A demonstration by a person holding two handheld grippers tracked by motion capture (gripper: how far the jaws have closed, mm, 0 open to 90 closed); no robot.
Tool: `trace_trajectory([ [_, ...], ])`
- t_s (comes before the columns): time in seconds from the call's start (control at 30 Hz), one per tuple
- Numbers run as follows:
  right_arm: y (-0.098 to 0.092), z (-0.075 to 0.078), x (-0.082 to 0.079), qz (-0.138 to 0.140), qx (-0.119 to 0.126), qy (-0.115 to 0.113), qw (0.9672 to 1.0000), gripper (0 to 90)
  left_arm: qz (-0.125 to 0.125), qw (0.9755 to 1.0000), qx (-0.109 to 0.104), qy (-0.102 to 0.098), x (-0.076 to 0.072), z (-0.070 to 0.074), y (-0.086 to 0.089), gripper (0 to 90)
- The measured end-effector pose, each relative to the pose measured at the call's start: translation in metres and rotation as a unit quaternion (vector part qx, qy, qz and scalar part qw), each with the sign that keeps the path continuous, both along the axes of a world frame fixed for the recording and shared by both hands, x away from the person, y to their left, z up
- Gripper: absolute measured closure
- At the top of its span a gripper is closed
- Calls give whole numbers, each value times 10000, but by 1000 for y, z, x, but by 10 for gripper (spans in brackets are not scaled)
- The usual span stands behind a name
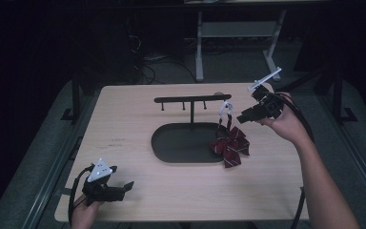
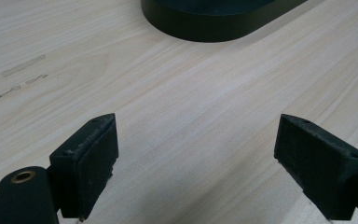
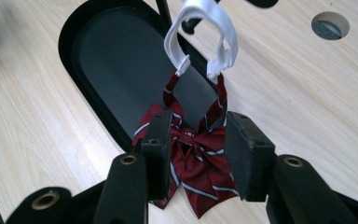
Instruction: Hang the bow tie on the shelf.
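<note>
R tool [image 3: 193,154]: we see its jaws part-open, pads flanking the red striped bow tie [image 3: 191,163] w/o pressing it. The bow tie hangs by its white strap [image 3: 200,42] from the 3 o'clock end of the black rack [image 1: 192,99], lower part resting at the 3 o'clock edge of the oval tray [image 1: 171,143]. L tool [image 2: 196,154]: jaws wide, nothing between, over bare tabletop [image 2: 191,93] at approx. 7 o'clock of the tray.
</note>
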State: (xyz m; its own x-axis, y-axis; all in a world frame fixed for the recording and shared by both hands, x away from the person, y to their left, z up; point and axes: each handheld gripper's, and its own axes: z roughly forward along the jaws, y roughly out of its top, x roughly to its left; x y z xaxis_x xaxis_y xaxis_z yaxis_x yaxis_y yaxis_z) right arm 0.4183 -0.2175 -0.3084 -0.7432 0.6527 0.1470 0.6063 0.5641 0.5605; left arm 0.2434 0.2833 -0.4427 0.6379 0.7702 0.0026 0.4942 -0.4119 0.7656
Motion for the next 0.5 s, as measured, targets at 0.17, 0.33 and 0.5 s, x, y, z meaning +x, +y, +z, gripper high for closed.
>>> trace_trajectory([
  [0.17,-3,-6,-5,-4,9,47,10000,599,-8,10000,11,-3,0,0,0,135],
  [0.33,-8,-11,-9,-53,17,83,10000,577,-13,10000,22,-2,0,0,0,135],
  [0.5,-13,-18,-13,-114,84,134,9998,568,-3,10000,11,1,0,0,0,135],
])
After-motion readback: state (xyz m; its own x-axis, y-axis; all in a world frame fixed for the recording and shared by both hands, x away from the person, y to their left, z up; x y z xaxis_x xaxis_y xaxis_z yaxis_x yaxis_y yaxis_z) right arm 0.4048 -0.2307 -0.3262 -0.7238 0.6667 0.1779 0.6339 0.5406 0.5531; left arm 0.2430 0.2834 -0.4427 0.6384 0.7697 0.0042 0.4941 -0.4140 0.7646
